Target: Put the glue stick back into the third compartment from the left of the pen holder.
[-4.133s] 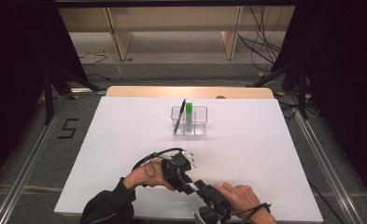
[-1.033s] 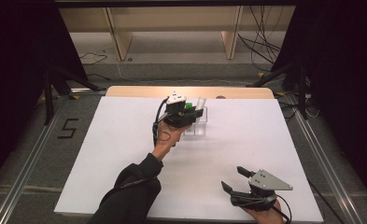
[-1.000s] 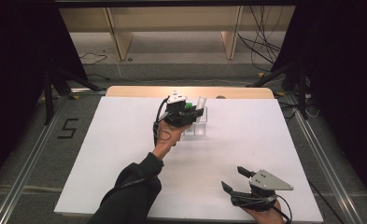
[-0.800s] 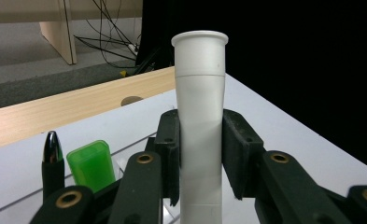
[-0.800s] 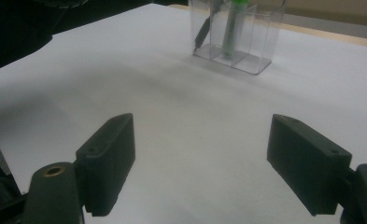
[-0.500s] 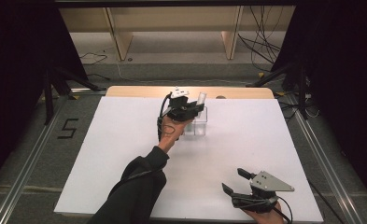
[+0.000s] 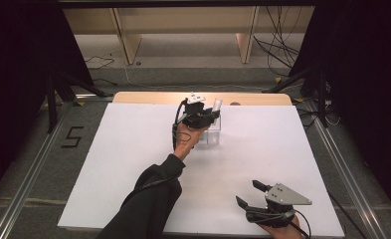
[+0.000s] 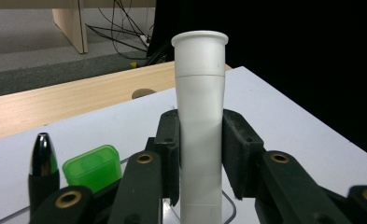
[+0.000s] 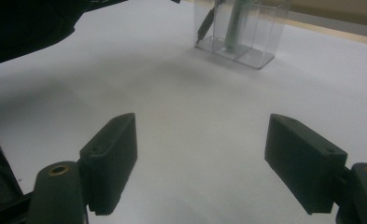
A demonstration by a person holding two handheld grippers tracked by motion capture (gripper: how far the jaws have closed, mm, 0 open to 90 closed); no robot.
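Up at the far middle of the white table (image 7: 133,164), the clear box (image 7: 214,133) stands directly beneath the left hand-held gripper (image 7: 203,115). In the left gripper view a black pen tip (image 8: 43,156) and a green cap (image 8: 92,166) stick up out of that box, both just to the left of the jaws and a little below them; the pen tip is the farther of the two. Beyond the jaws lies the bare wooden strip (image 8: 55,100) of the table's far edge, with a round hole in it, and behind that grey floor with loose cables.

The left hand-held gripper is closed on a white tube (image 8: 200,121), its pads pressing on both sides of the tube's middle. The tube stands upright, its flared rim well above the jaws, and its lower end reaches down to the rim of the clear box; whether it is already inside I cannot tell.

The right hand-held gripper (image 7: 247,196) rests at the near right of the table, well apart from the box. Its jaws stand wide apart with nothing between them but white table; ahead of them, far off, the clear box shows with the pen leaning in it.
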